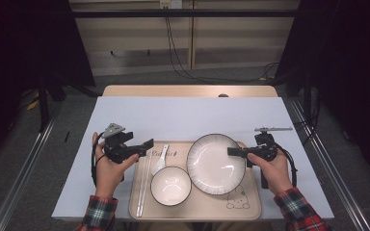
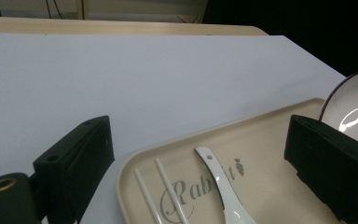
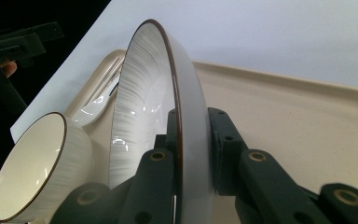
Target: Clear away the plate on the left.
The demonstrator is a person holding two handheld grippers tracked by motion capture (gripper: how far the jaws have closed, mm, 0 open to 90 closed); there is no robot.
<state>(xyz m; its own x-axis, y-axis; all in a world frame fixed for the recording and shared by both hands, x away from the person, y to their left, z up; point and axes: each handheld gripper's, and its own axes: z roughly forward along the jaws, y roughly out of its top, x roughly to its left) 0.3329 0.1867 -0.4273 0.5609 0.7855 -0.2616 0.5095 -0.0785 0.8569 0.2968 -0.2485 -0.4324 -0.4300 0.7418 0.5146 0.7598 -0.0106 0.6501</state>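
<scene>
While the right gripper has its jaws pinched on the right rim of the plate, which sits in the tray's far right part, the grasp looks made but the plate has not visibly cleared the tray. Over the tray's far left corner the left gripper hangs with jaws spread wide and empty, above the spoon and chopsticks. By my reading those, and the bowl near the front edge, are untouched.
</scene>
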